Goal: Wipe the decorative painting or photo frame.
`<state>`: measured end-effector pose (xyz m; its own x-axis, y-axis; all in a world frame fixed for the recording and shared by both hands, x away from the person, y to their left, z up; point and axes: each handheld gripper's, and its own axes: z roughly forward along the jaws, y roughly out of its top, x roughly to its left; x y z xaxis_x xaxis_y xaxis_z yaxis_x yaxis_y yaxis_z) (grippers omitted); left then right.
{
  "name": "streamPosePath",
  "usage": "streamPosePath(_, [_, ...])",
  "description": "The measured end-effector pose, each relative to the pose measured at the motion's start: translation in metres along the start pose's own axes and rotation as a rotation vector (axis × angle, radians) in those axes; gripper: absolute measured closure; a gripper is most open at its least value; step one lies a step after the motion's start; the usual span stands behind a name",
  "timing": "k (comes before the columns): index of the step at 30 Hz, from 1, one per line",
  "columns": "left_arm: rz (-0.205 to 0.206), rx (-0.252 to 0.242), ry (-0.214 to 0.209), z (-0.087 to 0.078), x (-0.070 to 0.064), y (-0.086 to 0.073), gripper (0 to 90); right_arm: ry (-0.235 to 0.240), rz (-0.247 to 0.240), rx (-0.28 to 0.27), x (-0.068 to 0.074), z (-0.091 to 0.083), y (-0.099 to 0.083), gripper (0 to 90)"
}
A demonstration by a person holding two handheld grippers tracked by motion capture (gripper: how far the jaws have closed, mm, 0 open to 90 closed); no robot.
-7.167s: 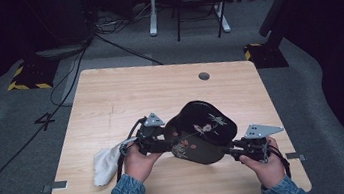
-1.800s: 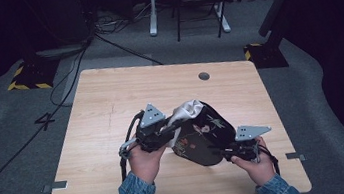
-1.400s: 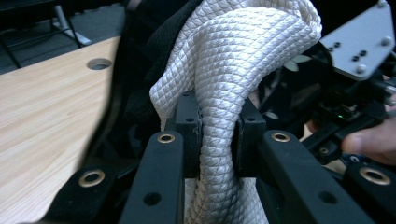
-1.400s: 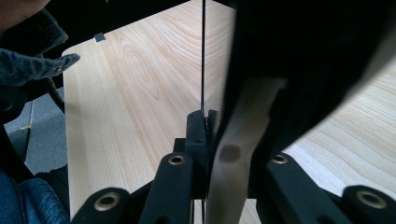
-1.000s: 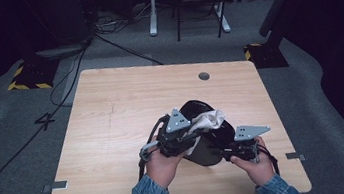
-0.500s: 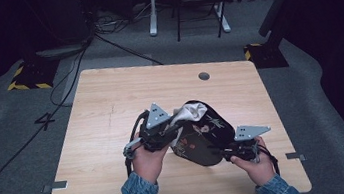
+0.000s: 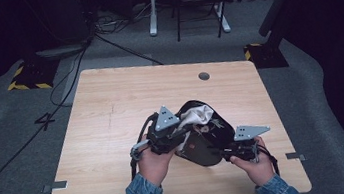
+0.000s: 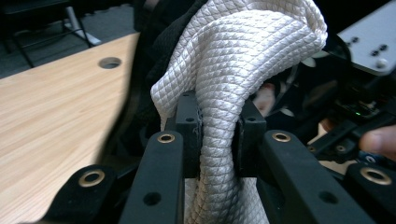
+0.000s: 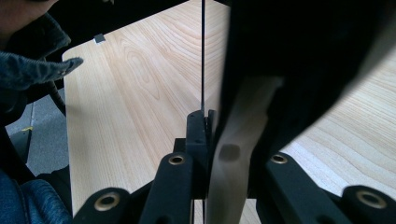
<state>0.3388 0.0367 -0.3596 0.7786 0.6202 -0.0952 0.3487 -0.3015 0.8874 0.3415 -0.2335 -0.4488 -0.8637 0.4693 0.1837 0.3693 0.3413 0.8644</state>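
A white quilted cloth (image 7: 198, 115) lies bunched on top of a black rounded object (image 7: 207, 145) held just above the wooden table (image 7: 110, 100). My left gripper (image 7: 185, 133) is shut on the cloth (image 8: 233, 70), which bulges up past the left gripper (image 8: 217, 126) and hides most of the object behind it. At the object's near right end, my right gripper (image 7: 225, 153) is shut on its pale handle-like strip (image 9: 229, 154); the right gripper (image 9: 224, 130) has the black body (image 9: 303, 56) looming over it.
A round cable hole (image 7: 203, 76) sits near the table's far edge. Bare wood (image 8: 46, 107) stretches left of and beyond the hands. A chair and a desk leg (image 7: 151, 14) stand on the floor behind, with cables (image 7: 101, 35).
My left gripper has swept the cloth across the black object, right and then back left; since half a second ago it has shifted slightly right and nearer. The right hand has stayed put.
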Motion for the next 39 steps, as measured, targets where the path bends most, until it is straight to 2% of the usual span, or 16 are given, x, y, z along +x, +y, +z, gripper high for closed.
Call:
streamPosePath(13, [0.046, 0.066, -0.071, 0.016, -0.017, -0.002, 76.5, -0.008, 0.002, 0.001, 0.000, 0.001, 0.000, 80.3])
streamPosePath(17, [0.059, 0.087, -0.083, 0.020, -0.019, -0.003, 76.5, -0.008, 0.002, 0.000, 0.001, 0.001, 0.000, 80.3])
streamPosePath(21, [0.064, 0.086, -0.080, 0.020, -0.020, -0.004, 76.5, -0.007, 0.003, -0.002, 0.000, 0.001, -0.001, 80.3])
streamPosePath(23, [0.063, 0.079, -0.058, 0.017, -0.015, -0.004, 76.5, -0.006, 0.003, -0.006, 0.000, 0.000, 0.000, 80.4])
streamPosePath(32, [0.040, 0.061, -0.010, 0.009, 0.000, -0.009, 76.5, -0.007, 0.006, -0.009, 0.000, -0.001, -0.001, 80.3])
streamPosePath(39, [-0.006, 0.042, 0.041, -0.001, 0.018, -0.014, 76.5, -0.006, 0.008, -0.010, -0.001, -0.001, -0.002, 80.3])
